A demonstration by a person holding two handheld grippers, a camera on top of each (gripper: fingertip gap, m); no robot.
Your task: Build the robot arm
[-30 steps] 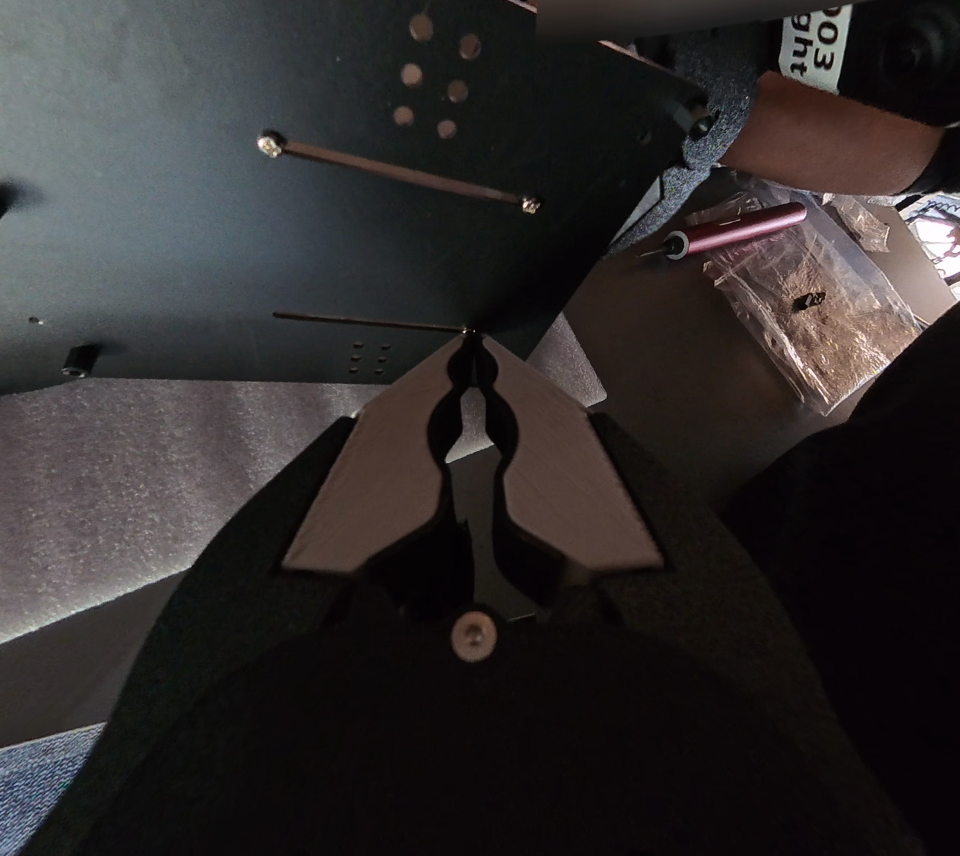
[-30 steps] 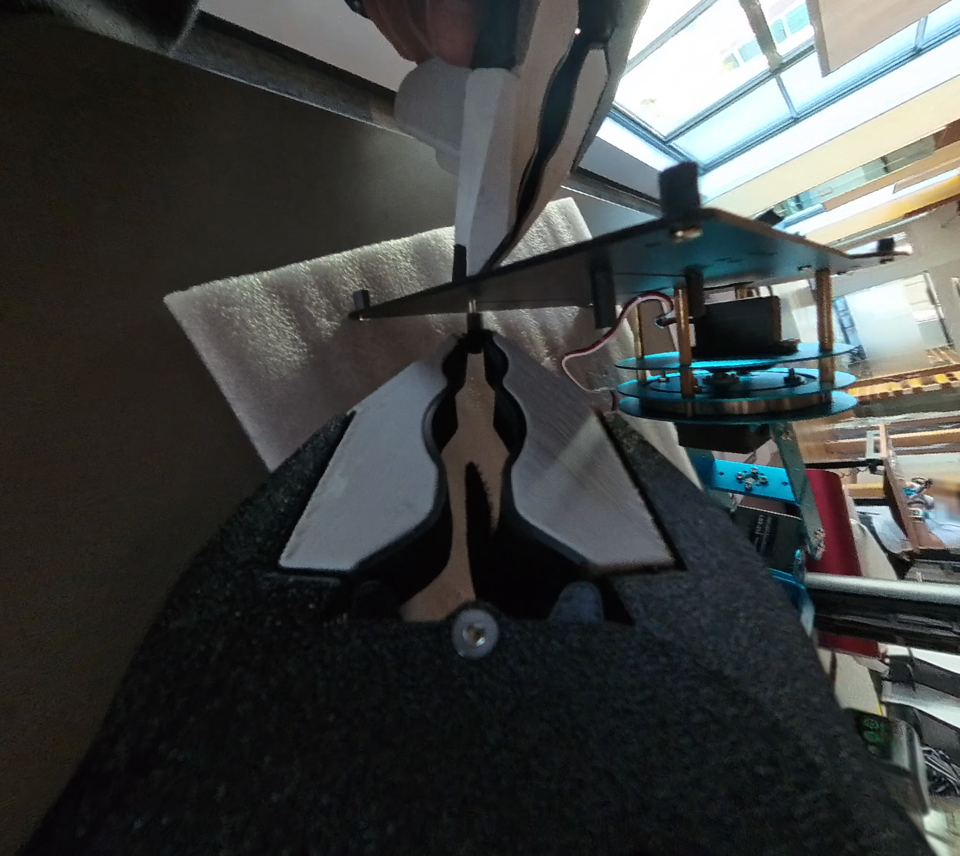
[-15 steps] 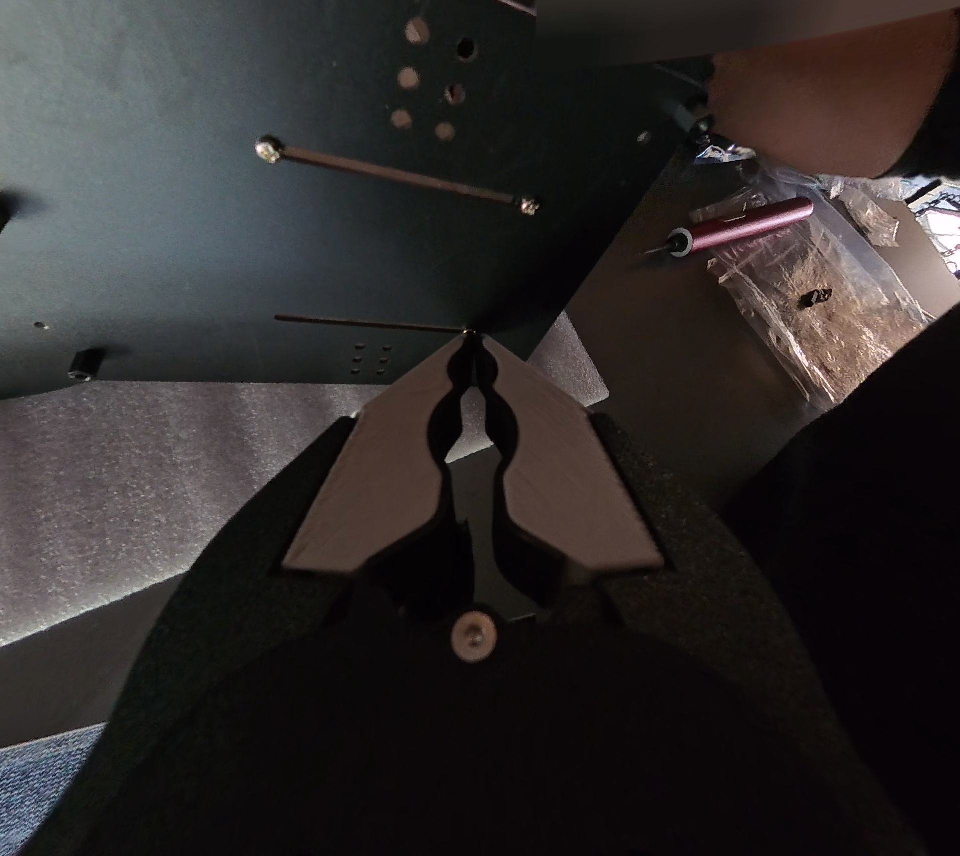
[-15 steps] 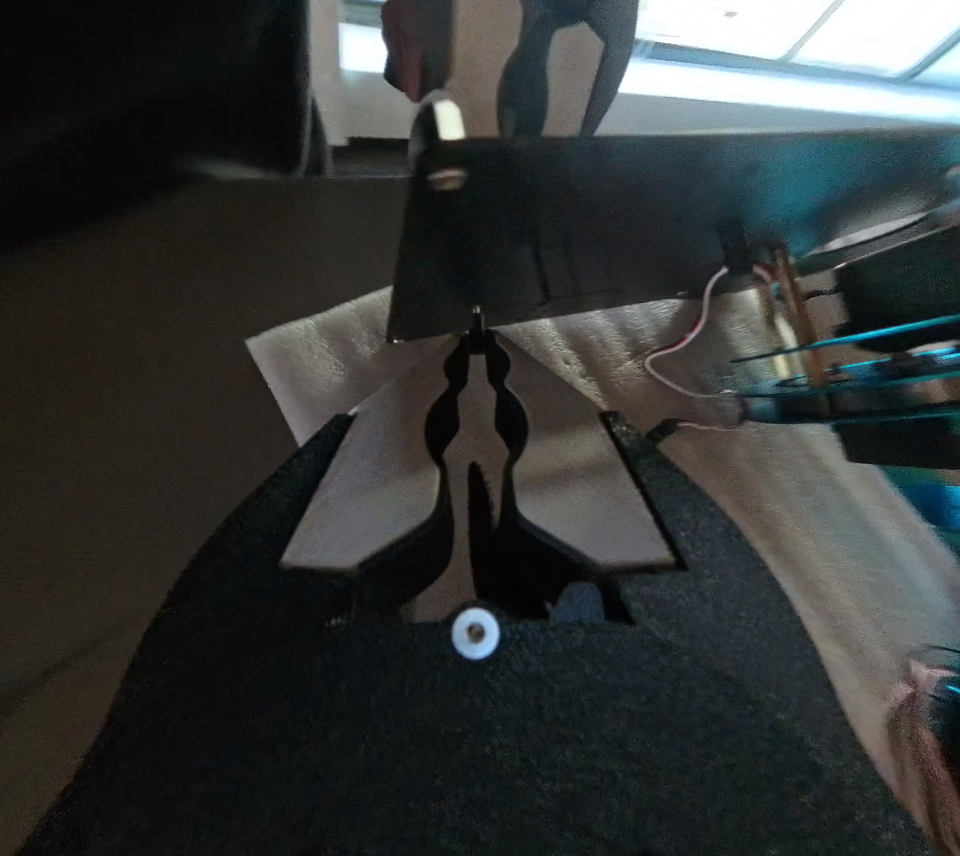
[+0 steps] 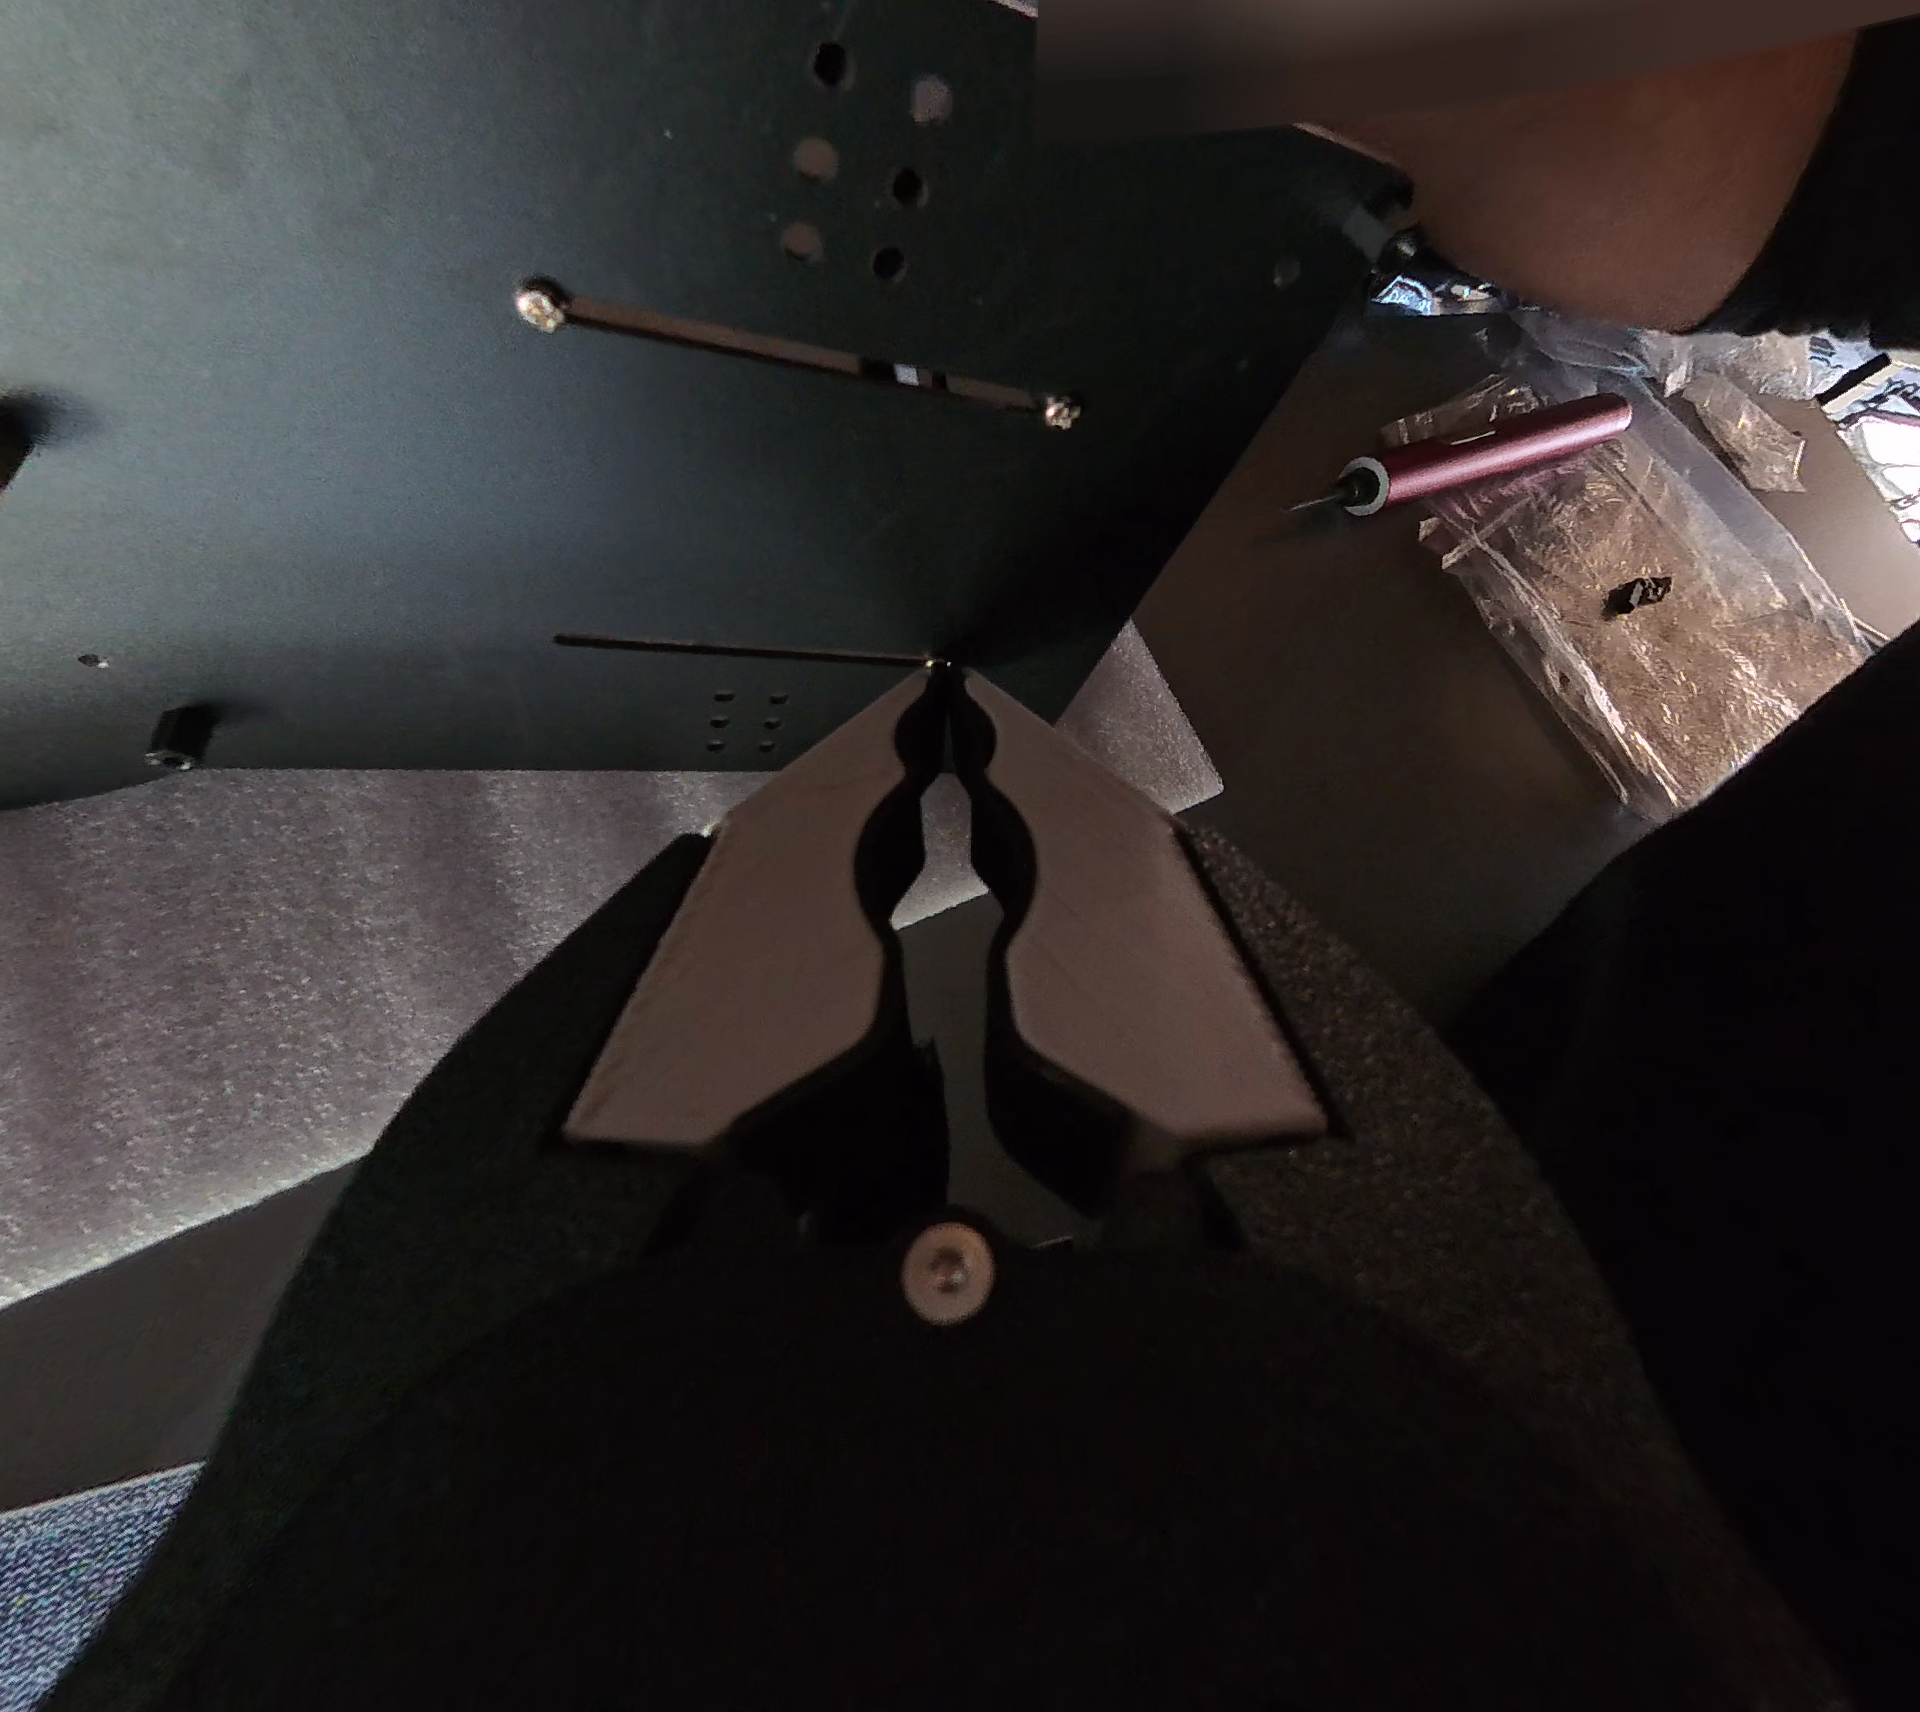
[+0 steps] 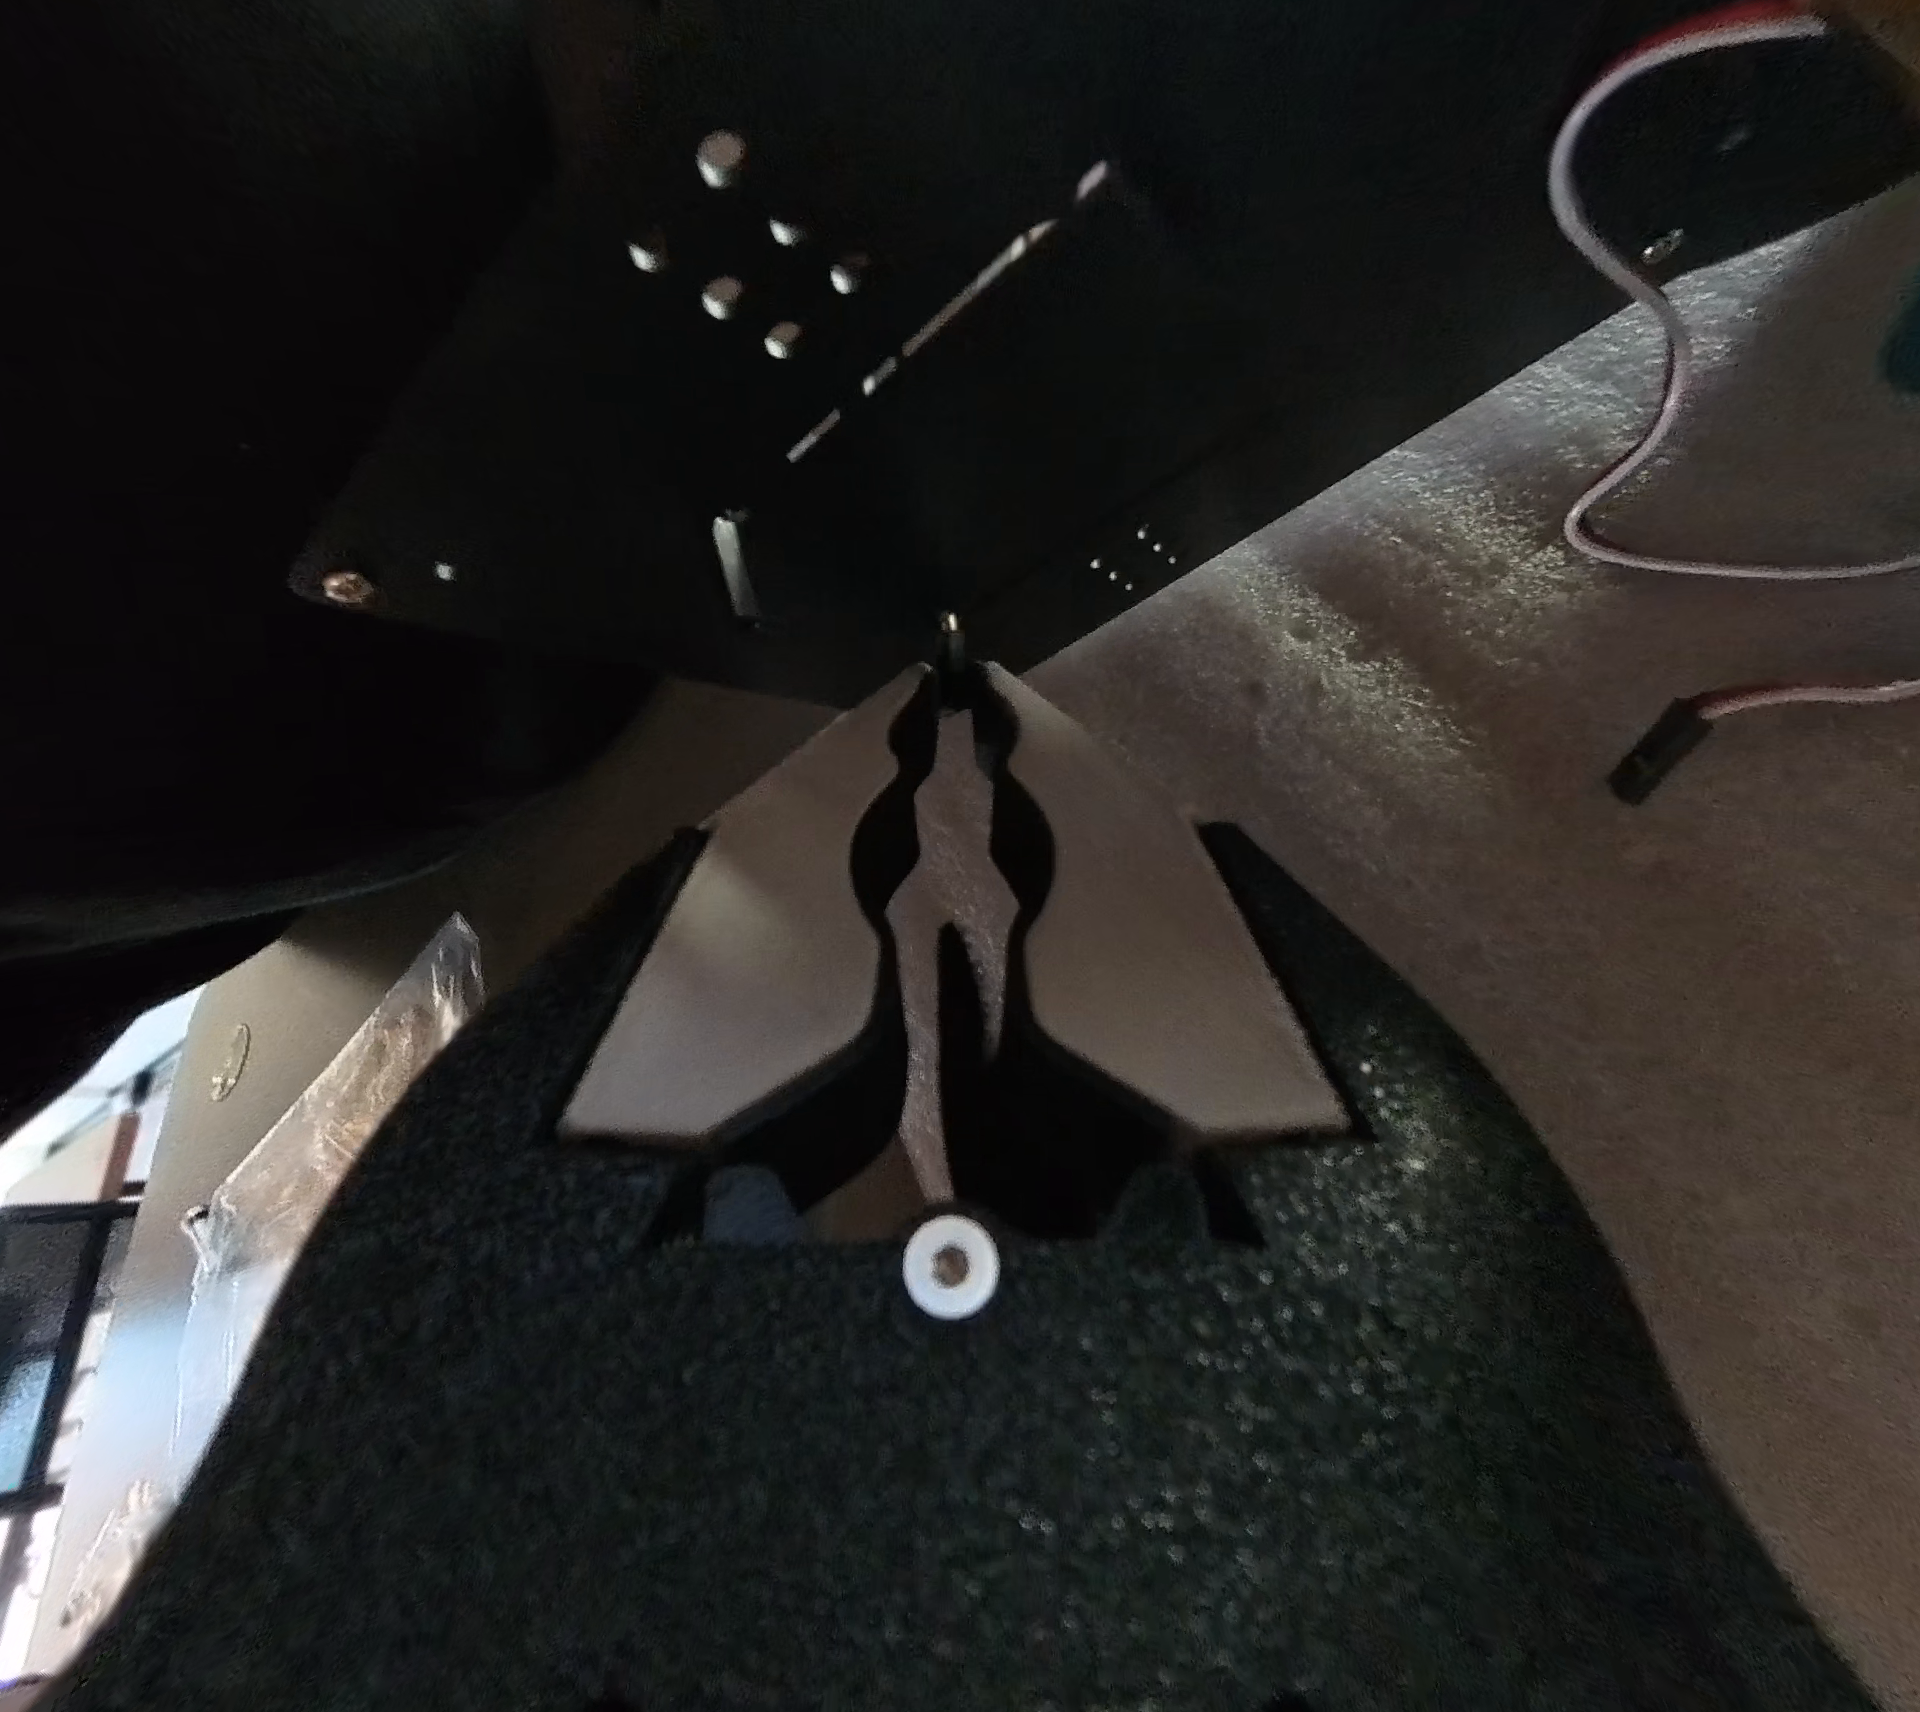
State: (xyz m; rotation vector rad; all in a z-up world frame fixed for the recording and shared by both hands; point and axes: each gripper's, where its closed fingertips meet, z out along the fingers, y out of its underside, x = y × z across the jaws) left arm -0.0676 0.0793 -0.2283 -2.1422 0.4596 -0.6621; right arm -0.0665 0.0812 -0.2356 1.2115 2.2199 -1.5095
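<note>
In the left wrist view, a white foam sheet [image 5: 260, 987] lies at 9 o'clock on the brown worktop [image 5: 1330, 706]. The big black plate [image 5: 468, 208] fills the top from 10 to 12 o'clock, held up over the foam. The left gripper [image 5: 943, 673] has its jaws pinched tight on the plate's near edge, right by a thin slot. At 2 o'clock a dark red screwdriver [image 5: 1486, 462] lies on the worktop, touching a clear plastic bag [image 5: 1662, 644] of small parts. In the right wrist view, the right gripper [image 6: 948, 670] has its jaws closed narrow around a small black post [image 6: 948, 636] that sticks out of the plate. At 2 o'clock a thin white wire [image 6: 1621, 374] curls over the foam.
</note>
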